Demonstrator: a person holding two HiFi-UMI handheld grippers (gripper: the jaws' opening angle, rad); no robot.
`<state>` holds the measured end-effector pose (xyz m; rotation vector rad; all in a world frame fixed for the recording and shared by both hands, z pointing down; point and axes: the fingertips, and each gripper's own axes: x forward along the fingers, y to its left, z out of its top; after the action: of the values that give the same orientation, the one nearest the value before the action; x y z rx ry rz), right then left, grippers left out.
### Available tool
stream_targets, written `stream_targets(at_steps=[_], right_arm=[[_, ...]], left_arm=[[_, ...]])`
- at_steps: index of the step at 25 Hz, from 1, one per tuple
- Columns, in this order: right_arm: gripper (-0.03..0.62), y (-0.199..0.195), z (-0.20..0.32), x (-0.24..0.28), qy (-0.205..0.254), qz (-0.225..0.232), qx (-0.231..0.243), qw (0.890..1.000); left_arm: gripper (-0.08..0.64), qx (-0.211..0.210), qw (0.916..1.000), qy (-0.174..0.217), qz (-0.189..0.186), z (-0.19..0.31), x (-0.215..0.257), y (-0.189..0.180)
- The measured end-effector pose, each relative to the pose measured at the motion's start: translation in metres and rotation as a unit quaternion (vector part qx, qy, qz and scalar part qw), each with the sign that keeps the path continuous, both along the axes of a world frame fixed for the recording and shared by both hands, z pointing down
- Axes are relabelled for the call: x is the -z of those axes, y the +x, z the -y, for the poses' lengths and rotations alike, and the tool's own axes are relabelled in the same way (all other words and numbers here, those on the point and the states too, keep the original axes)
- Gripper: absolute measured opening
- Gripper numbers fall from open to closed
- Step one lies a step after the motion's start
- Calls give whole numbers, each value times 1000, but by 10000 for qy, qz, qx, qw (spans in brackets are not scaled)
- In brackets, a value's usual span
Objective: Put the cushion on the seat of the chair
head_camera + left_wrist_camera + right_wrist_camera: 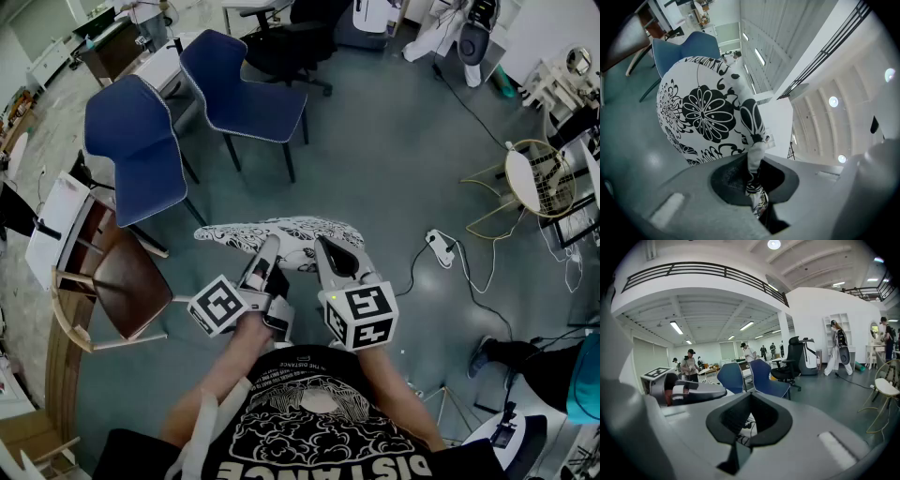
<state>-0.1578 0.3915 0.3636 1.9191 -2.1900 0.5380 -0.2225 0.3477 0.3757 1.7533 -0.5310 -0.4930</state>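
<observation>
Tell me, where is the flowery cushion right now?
Head view, middle: the cushion is held above the floor by the left gripper and right gripper, just right of the wooden chair.

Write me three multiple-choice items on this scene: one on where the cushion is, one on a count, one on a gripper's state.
1. Where is the cushion? A on a seat; B on a desk; C held up in the air.
2. How many blue chairs does the head view show? A two; B one; C four.
3. The left gripper has its fingers: A wide open, empty; B shut on the cushion's fabric; C shut on a cup.

1 C: it hangs above the floor, clear of every seat.
2 A: two stand side by side at the upper left.
3 B: the left gripper view shows patterned fabric pinched between them.
</observation>
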Motion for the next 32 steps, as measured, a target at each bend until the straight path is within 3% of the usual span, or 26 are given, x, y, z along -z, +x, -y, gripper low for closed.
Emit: stream_targets(at_steps=[15, 19, 23, 26, 29, 32], right_arm=[[-5, 7, -5, -13, -18, 211, -192, 9996], [-5, 8, 0, -17, -64, 276, -168, 9995], [-3, 8, 18, -23, -38, 330, -41, 9994], [-3, 15, 44, -24, -58, 356, 216, 9991], [-3, 29, 73, -20, -104, 431, 443, 9980], [-3, 43, 92, -23, -151, 522, 577, 9969]], left_arm=[[15, 11, 9998, -159, -114, 2, -14, 0], [15, 37, 9996, -154, 221, 6, -28, -5], [15, 151, 9991, -147, 356, 20, -40, -7], [15, 307, 9992, -237, 110, 42, -36, 4], [15, 503, 9977, -282, 347, 71, -40, 14], [15, 623, 9973, -338, 179, 88, -35, 31]])
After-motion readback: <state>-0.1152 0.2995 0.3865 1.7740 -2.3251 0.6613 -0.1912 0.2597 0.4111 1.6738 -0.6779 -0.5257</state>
